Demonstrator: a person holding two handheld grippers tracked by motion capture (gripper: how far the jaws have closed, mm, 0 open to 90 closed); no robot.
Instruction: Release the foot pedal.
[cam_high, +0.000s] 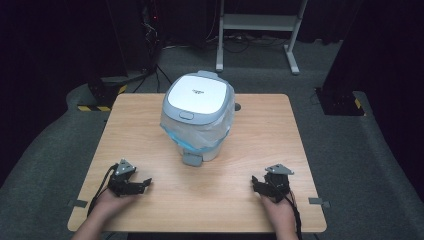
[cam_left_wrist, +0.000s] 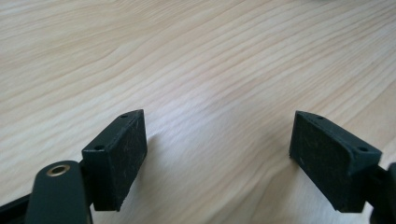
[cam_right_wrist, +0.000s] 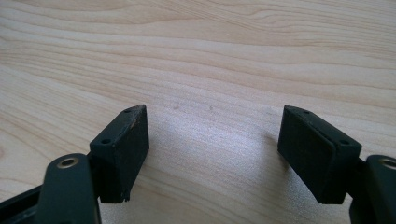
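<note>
A small white waste bin (cam_high: 198, 117) with a grey-white lid (cam_high: 197, 95) and a plastic bag liner stands at the middle back of the wooden table (cam_high: 260, 130). A grey pedal (cam_high: 192, 159) sticks out at its front base. My left gripper (cam_high: 141, 185) rests on the table near the front left, held by a hand. My right gripper (cam_high: 258, 184) rests near the front right, held by the other hand. In the left gripper view the gripper (cam_left_wrist: 217, 149) is open over bare wood, nothing between its pads. In the right gripper view the gripper (cam_right_wrist: 212, 149) is open over bare wood too.
The table stands on grey carpet. Behind it are a white desk frame (cam_high: 257, 22), dark equipment with cables (cam_high: 150, 30) at the back left, and black stands with yellow-black tape (cam_high: 97, 102) at both sides.
</note>
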